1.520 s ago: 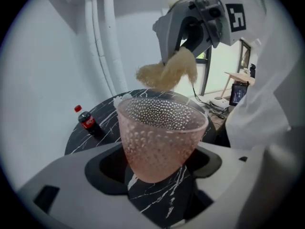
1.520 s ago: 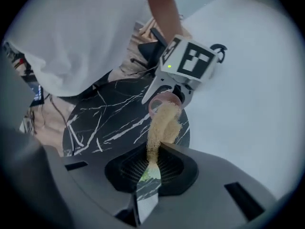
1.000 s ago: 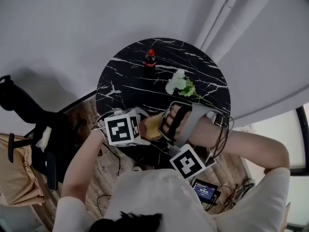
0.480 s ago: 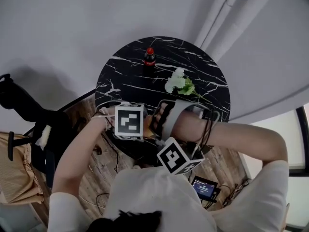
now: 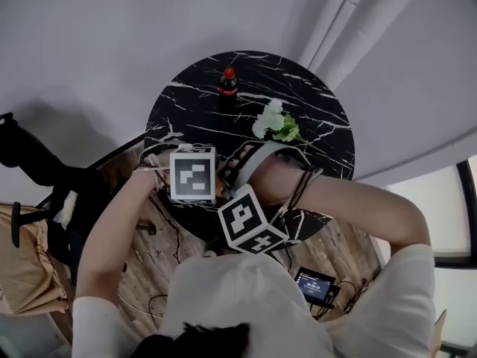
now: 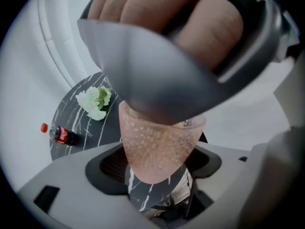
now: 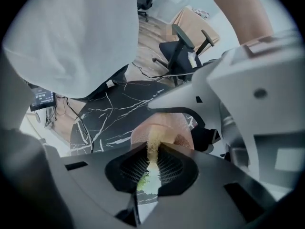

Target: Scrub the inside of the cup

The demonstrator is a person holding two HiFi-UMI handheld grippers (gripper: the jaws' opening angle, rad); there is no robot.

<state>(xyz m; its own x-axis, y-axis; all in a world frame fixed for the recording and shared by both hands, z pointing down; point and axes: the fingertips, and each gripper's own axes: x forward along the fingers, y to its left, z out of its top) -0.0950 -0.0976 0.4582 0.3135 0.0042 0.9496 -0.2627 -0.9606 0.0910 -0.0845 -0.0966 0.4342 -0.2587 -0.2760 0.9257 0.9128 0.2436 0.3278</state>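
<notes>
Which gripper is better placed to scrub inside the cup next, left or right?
Right. The right gripper is shut on the thin yellow sponge, whose tip appears to sit at the pink cup's mouth. The left gripper is clamped around the cup, steadying it.

Gripping a cup (image 6: pixel 157 142) in the left gripper (image 6: pixel 156 175) and pinching a sponge (image 7: pixel 151 149) in the right gripper (image 7: pixel 148 171).
Reaching with both bare forearms over the near edge of the table (image 5: pixel 328 125), left arm (image 5: pixel 112 237) straight, right arm (image 5: pixel 365 207) bent at the elbow and coming in from the right. Pointing both grippers steeply downward, close together, marker cubes nearly touching. Clamping the left jaws on the lower part of the cup; pressing the right jaws almost together on the thin sponge, its tip at the cup's mouth. Curling the right hand (image 5: pixel 272 171) inside its handle frame.
</notes>
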